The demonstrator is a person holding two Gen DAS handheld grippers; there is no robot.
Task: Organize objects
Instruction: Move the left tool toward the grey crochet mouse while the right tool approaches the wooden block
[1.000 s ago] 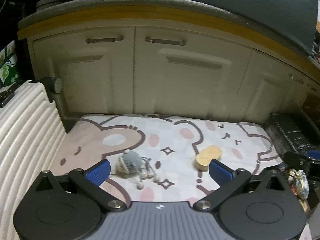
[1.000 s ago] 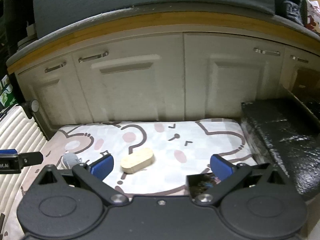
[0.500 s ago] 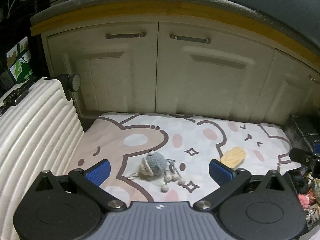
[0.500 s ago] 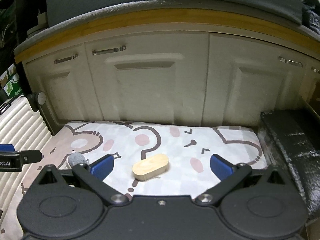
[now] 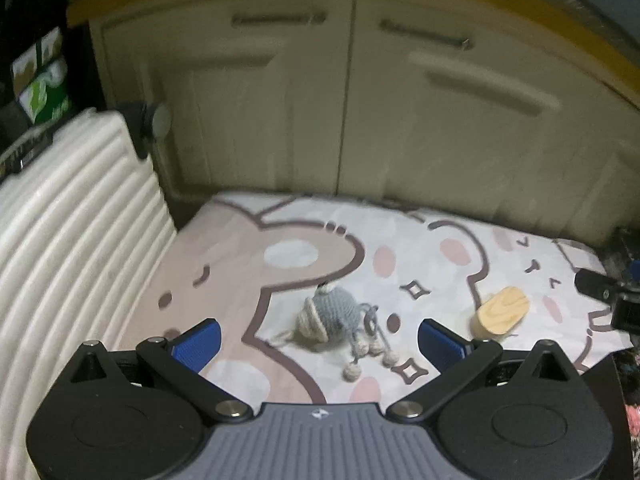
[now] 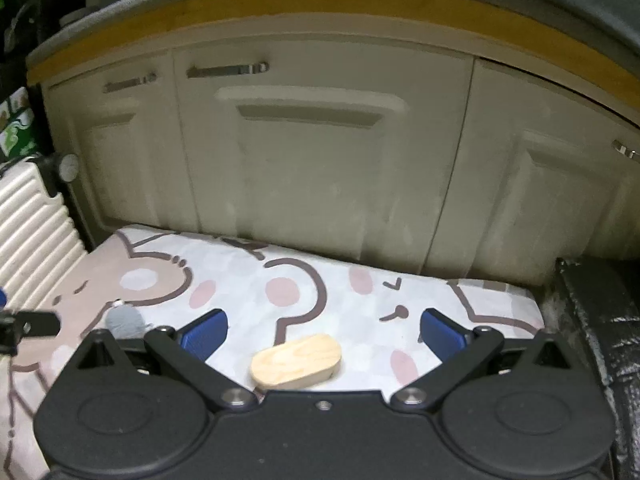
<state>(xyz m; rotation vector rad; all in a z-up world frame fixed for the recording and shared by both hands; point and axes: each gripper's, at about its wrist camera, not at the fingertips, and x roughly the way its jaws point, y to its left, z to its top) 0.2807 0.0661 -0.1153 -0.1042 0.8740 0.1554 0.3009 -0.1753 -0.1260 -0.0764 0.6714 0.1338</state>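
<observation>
Cartoon-print mat (image 5: 328, 216) below blurry, seemingly cream cabinets (image 6: 312, 168); left gripper (image 5: 318, 336), right gripper (image 6: 324, 334) both spread, empty

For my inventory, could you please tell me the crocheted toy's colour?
Grey with cream trim, clearest in the left wrist view: crocheted toy.

Support surface: cartoon-print mat (image 5: 420, 240) spread flat in front of cream cabinet doors. Two items rest directly on it. Grey crocheted toy (image 5: 334, 312) near mat centre, its cords with beige bobbles trailing toward 5 o'clock. Oval wooden block (image 5: 502, 314) at 3 o'clock of the toy, well apart, lying flat.
</observation>
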